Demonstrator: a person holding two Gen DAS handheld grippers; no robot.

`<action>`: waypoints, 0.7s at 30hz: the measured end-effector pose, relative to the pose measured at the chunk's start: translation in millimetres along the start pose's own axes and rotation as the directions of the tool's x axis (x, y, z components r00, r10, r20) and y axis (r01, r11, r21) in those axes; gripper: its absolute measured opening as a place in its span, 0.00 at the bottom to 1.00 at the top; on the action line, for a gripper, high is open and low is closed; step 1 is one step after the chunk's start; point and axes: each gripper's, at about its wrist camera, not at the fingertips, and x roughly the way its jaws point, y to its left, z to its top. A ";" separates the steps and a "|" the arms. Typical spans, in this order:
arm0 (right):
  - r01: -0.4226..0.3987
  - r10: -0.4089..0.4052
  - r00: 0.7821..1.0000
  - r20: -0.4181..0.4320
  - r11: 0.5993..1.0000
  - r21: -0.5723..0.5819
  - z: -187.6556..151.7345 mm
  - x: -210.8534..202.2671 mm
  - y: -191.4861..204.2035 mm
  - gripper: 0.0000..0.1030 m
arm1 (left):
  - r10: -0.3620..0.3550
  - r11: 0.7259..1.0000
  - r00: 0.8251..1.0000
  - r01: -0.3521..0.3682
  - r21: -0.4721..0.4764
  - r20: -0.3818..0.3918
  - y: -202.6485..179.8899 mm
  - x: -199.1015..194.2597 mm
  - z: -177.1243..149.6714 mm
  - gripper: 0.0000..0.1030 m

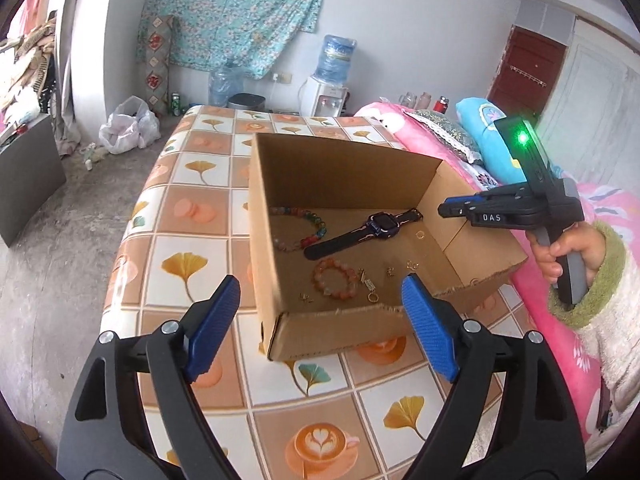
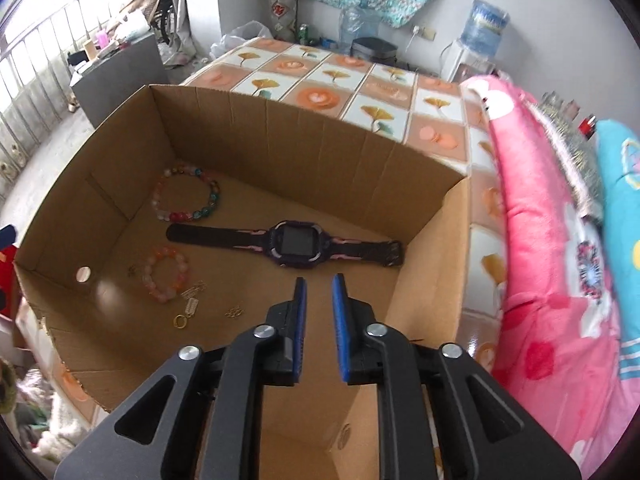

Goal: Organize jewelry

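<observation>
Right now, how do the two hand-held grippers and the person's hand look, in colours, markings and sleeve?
Both are black, with silver pivot screws and ribbed blue pads. The left hand-held gripper has broad pads. The right hand-held gripper carries white "DAS" lettering and a green light. The person's hand is bare, in a cream fleece sleeve with an olive-green cuff.

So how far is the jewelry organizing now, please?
Inside the brown cardboard box already lie the black smartwatch, a multicoloured bead bracelet, a pink bead bracelet and small gold pieces. Nothing is in hand: the left hand-held gripper is open and the right hand-held gripper is nearly closed but empty. No loose jewelry shows on the tiled tablecloth.
</observation>
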 end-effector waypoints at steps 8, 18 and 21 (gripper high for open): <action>-0.086 0.076 0.983 0.167 0.995 0.056 -21.3 -67.3 1.8 0.32 | 0.027 1.000 0.998 -0.028 0.003 0.054 -10.2 -27.9 -10.2 0.82; -0.210 0.140 0.926 0.350 0.963 0.171 -88.7 -140.6 -8.7 0.47 | 0.040 0.999 0.994 -0.042 0.023 0.105 -37.0 -49.8 -19.6 0.88; -0.213 0.123 0.920 0.372 0.954 0.210 -107.6 -145.2 -11.3 0.48 | 0.036 0.999 0.993 -0.038 0.010 0.111 -39.7 -52.2 -21.3 0.89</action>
